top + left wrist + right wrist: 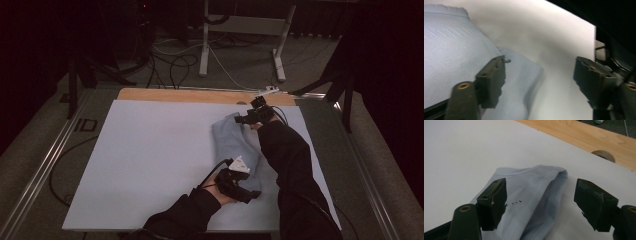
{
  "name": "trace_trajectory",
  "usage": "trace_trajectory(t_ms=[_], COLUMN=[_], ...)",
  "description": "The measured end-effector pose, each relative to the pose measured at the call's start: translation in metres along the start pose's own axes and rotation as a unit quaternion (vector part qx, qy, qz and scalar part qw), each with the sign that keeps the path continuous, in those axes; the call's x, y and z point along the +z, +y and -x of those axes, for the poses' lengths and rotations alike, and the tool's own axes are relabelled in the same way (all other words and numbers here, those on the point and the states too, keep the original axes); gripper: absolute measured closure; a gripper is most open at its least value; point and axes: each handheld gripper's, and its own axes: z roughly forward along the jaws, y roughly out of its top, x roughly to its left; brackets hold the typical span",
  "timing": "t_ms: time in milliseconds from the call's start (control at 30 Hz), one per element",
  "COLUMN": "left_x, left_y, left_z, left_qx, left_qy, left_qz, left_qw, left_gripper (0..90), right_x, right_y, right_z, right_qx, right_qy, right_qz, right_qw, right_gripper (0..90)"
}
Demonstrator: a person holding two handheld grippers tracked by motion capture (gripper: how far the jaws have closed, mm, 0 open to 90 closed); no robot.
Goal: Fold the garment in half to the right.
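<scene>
On the right half of the white sheet (150, 160) that covers the desk (190, 95) lies a pale blue garment (232, 142), folded into a longish bundle that runs from near the far right of the sheet back toward the person. Its knit is fine, with a ribbed hem showing in the left gripper view (451, 45) and a banded edge with a mesh lining turned up at the end seen in the right gripper view (536, 192); a few small dark marks sit on the cloth there.

The left gripper (239, 188) is at the near end of the garment, its grey three-cornered plate on top, and its jaws stand wide apart: one jaw is over the blue cloth, the other over bare white sheet, with the garment's corner between them. They hold nothing.

The right gripper (253, 116) is at the far end of the bundle, reached out on a dark sleeve (287, 155). Its jaws also stand wide apart, straddling the folded end of the garment, one jaw above the cloth and the other above the sheet beside it; whether they touch the fabric I cannot tell.

Beyond the sheet a strip of bare wood runs along the desk's far edge, with a round hole (603, 155) in it. Cables (170, 62) lie on the floor behind.
</scene>
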Motion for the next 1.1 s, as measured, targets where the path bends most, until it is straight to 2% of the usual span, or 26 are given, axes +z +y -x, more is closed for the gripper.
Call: trace_trajectory(t_ms=[67, 133, 267, 367, 467, 567, 667, 767, 833, 900, 1100], left_x=[-0.006, -0.013, -0.033, -0.05, -0.067, -0.088, -0.104, -0.113, -0.118, -0.122, -0.133], left_y=[-0.002, -0.005, -0.008, -0.01, -0.013, -0.021, -0.031, -0.042, -0.049, -0.055, -0.069], left_z=[-0.002, -0.003, -0.007, -0.01, -0.012, -0.015, -0.019, -0.024, -0.027, -0.028, -0.029], left_qx=[0.002, 0.014, 0.01, 0.006, 0.011, 0.011, 0.006, -0.009, -0.014, -0.011, 0.003], left_qy=[-0.009, -0.003, -0.003, 0.001, 0.022, 0.039, 0.054, 0.06, 0.065, 0.07, 0.099], left_qz=[0.003, 0.007, 0.03, 0.054, 0.065, 0.083, 0.09, 0.085, 0.084, 0.087, 0.103], left_qw=[1.0, 0.9999, 0.9995, 0.9985, 0.9976, 0.9957, 0.9945, 0.9946, 0.9943, 0.9937, 0.9898], left_gripper=[18.0, 13.3, 0.5, 0.6, 0.6, 0.6, 0.6, 0.6, 0.6, 0.6, 0.6], right_x=[0.003, 0.006, 0.015, 0.02, 0.026, 0.03, 0.031, 0.034, 0.036, 0.037, 0.034], right_y=[-0.001, -0.002, -0.004, -0.006, -0.009, -0.012, -0.015, -0.016, -0.017, -0.017, -0.012], right_z=[-0.001, -0.003, -0.005, -0.005, -0.004, -0.003, -0.001, 0.0, 0.0, -0.001, -0.006], right_qx=[-0.002, 0.001, 0.005, 0.014, 0.017, 0.029, 0.027, 0.028, 0.039, 0.035, 0.007], right_qy=[0.003, 0.009, 0.004, 0.009, 0.012, 0.016, 0.011, 0.01, 0.024, 0.018, -0.012], right_qz=[-0.005, -0.008, -0.017, -0.022, -0.034, -0.05, -0.059, -0.079, -0.08, -0.087, -0.082], right_qw=[1.0, 0.9999, 0.9998, 0.9996, 0.9992, 0.9982, 0.9978, 0.9964, 0.9958, 0.9954, 0.9965], right_gripper=[27.5, 28.8, 26.3, 28.2, 31.2, 38.5, 54.8, 70.0, 79.3, 87.0, 89.3])
